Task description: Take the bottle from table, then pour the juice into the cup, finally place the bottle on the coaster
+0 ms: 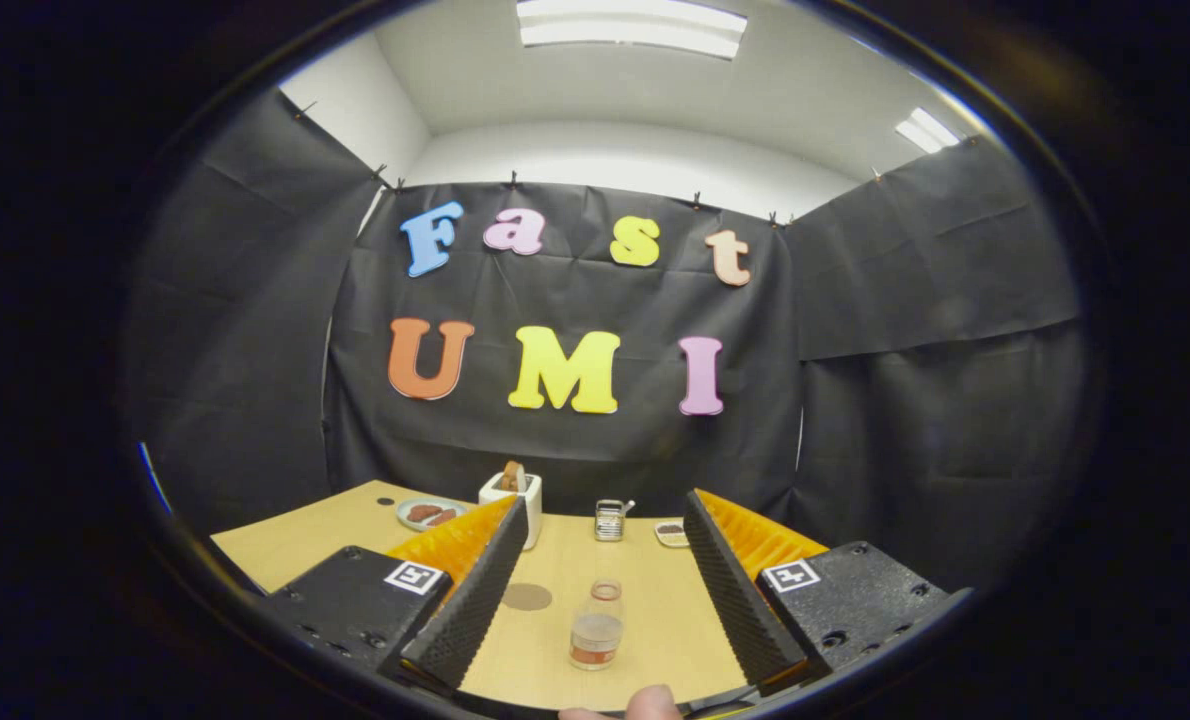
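Wooden table (645,610), bottle (596,640) standing between the fingers of the released hand-held gripper (605,590), untouched

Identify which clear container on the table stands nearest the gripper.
The bottle, standing between the open fingers of the gripper; the cup stands just behind it.

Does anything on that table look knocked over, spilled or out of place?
Nothing stands out. The bottle stands upright between the open tongs, the clear cup just behind it and the round coaster lying flat beside them. The table looks dry, and the dishes farther back sit level.
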The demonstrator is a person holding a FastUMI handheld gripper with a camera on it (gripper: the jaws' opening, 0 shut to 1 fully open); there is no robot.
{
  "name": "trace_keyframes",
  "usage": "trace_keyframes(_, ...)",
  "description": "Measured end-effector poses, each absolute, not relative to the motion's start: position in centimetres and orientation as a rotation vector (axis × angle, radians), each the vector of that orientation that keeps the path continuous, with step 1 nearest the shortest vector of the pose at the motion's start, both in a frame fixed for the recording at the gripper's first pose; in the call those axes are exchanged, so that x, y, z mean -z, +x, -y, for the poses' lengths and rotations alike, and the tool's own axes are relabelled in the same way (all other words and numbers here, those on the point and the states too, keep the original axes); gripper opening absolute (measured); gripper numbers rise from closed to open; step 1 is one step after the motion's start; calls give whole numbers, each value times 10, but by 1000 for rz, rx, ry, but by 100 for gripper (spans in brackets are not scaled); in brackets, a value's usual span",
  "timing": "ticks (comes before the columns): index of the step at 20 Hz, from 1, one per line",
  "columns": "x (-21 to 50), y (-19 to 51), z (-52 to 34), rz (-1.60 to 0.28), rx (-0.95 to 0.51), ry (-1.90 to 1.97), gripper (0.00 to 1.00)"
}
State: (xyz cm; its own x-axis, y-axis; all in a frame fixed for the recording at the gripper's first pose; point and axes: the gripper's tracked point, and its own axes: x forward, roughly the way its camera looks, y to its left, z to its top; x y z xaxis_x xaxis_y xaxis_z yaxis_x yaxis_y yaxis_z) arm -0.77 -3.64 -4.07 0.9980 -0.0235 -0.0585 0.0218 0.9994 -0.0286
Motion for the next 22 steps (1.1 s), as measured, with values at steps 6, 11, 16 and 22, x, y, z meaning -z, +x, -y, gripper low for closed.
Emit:
trace_keyframes(6,91,-13,45,-128,-35,-27,100)
trace_keyframes(11,164,-15,47,-233,-77,-11,100)
trace_keyframes(16,246,-5,42,-368,-107,26,100)
trace_keyframes(22,306,30,46,-435,-80,48,100)
